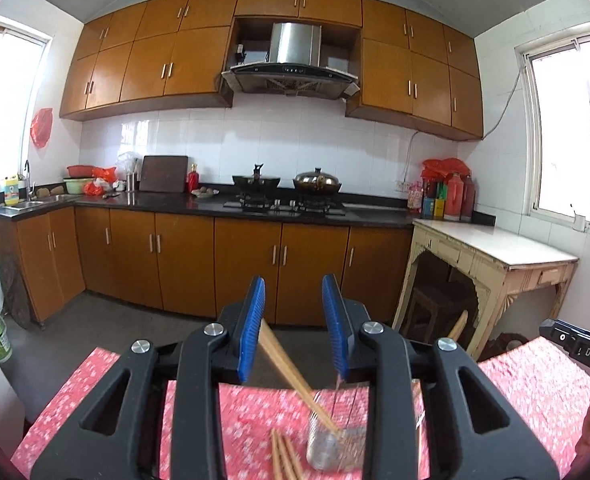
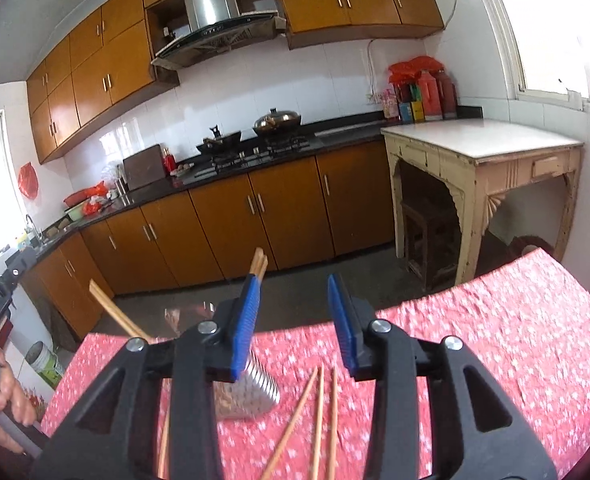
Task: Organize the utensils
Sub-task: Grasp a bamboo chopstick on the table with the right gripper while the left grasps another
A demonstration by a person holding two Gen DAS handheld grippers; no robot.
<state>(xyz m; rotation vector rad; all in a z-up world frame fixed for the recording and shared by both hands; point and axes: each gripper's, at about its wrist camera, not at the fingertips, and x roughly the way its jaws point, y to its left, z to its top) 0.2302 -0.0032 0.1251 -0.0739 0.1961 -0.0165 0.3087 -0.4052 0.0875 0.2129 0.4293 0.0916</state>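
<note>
- Loose brown wooden chopsticks (image 2: 319, 412) lie on the red floral-cloth bench (image 2: 495, 340), below the wide, empty right gripper (image 2: 295, 320).
- Some chopsticks already stand in the ribbed metal holder (image 2: 251, 396).
- Left gripper (image 1: 293, 330) gapes wide too; several remain.

**Blurred holder, cropped chopsticks**

The metal utensil holder (image 1: 329, 446) is motion-blurred, its base hidden behind the left gripper's body. Loose chopsticks (image 2: 319, 416) on the worktop (image 2: 495, 360) run off the bottom edge. Counter items are too small to identify.

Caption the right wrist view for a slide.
Open right gripper above red tablecloth, where loose chopsticks lie beside a metal holder.
</note>
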